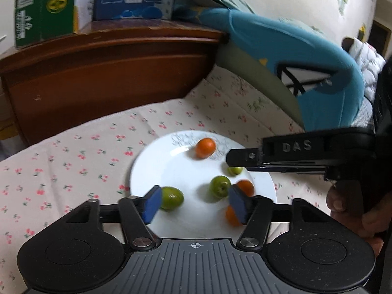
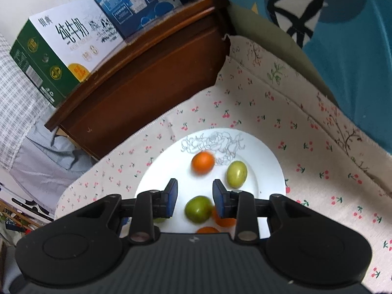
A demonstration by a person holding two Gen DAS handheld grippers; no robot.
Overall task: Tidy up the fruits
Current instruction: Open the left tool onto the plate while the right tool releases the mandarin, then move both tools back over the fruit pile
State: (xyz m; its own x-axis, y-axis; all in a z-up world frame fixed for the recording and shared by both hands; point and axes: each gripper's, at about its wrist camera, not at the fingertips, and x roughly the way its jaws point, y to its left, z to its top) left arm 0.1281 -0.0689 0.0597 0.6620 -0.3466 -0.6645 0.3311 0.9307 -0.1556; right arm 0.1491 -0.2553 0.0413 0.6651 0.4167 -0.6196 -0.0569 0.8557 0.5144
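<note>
Left tongs [image 1: 194,204] hang low over the white plate [image 1: 156,169], blue pads [image 1: 152,204] spread wide and pinching nothing; a green fruit [image 1: 172,198] sits just beside the left pad, another green one [image 1: 220,186] lies between the pads further ahead, and an orange fruit [image 1: 246,187] peeks out behind the right pad. Right tongs [image 2: 194,197] come in over the plate's near side, tilted down, pads apart and empty, a green fruit [image 2: 198,209] just below the gap. At 12 o'clock on the plate rests a blurred orange fruit [image 2: 202,163], a yellow-green fruit [image 2: 236,173] at 2 o'clock of the tongs. The plate lies on a cherry-print cloth [image 2: 269,112]. In the left view, the person's right hand [image 1: 352,210] grips the black handle at 3 o'clock.
</note>
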